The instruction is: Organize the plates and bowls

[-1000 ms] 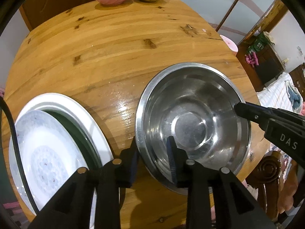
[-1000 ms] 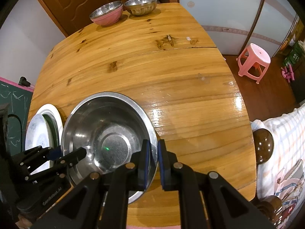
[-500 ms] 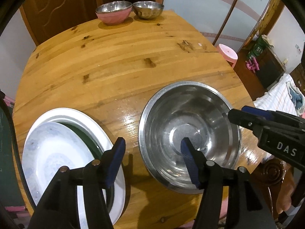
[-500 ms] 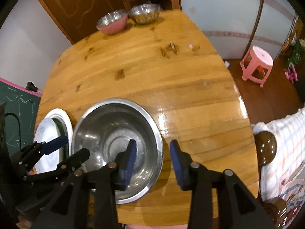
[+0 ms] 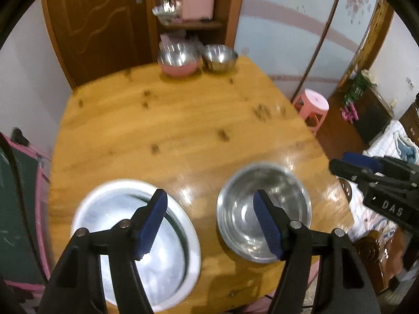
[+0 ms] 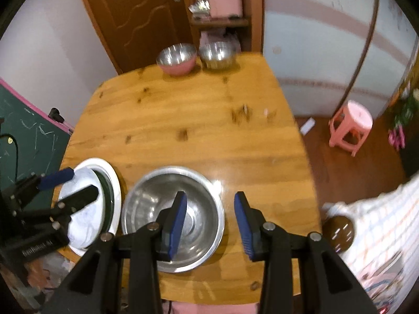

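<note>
1. My left gripper (image 5: 210,217) has just been opening; its jaws stand wide and hold nothing. My right gripper (image 6: 210,219) is parted and empty too.
2. The steel basin (image 6: 172,218) sits on the table (image 6: 199,136) below both, released.
3. Next, I judge, come the far bowls (image 6: 176,59).

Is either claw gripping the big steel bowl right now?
No, the big steel bowl sits free on the wooden table, and the right claw and left claw hover open above it.
</note>
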`<state>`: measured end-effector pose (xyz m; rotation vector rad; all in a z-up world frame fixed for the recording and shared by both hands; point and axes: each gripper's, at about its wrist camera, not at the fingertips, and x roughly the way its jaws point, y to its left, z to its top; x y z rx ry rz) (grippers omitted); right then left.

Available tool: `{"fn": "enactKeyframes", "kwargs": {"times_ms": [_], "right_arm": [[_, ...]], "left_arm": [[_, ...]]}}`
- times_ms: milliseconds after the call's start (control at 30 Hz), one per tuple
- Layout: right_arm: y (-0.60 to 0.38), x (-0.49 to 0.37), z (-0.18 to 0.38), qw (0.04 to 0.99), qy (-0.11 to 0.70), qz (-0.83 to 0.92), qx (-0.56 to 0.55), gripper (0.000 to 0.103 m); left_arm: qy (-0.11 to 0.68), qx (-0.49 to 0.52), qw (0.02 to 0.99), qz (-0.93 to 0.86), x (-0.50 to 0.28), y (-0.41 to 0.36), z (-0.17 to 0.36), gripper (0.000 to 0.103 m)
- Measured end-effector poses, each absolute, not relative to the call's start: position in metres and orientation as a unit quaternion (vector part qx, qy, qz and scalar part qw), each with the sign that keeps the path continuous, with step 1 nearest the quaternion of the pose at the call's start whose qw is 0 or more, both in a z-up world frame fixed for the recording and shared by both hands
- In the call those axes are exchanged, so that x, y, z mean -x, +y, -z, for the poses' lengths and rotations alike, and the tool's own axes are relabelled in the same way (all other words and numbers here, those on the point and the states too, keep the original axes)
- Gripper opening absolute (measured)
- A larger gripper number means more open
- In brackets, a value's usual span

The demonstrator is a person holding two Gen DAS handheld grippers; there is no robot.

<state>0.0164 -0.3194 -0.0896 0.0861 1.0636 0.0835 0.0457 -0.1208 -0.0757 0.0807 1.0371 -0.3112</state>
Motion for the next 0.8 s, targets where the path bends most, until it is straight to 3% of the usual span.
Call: {"fn": "enactKeyframes", "kwargs": {"times_ms": [200, 267, 500, 800], "right_arm": [[-0.323, -0.033, 0.010, 0.894, 0.447, -0.039, -0.010, 0.038], [-0.323, -0.041, -0.017, 0.902, 0.430, -0.038, -0.001, 0.038], [-0.323, -0.072, -0.083, 0.916, 0.396, -0.066, -0.009, 0.038], [-0.320, -0.141, -0.116, 0.917, 0.394, -0.066, -0.014, 0.038]], "left_arm": [[0.435, -0.058, 0.887, 0.143, -0.060, -0.114, -0.001, 0.070], [0.415, -0.065, 0.897, 0.136, -0.065, -0.113, -0.023, 0.080], [0.366, -0.084, 0.917, 0.133, -0.092, -0.116, -0.080, 0.081], [0.342, -0.076, 0.929, 0.114, -0.168, -0.110, -0.122, 0.081]]}}
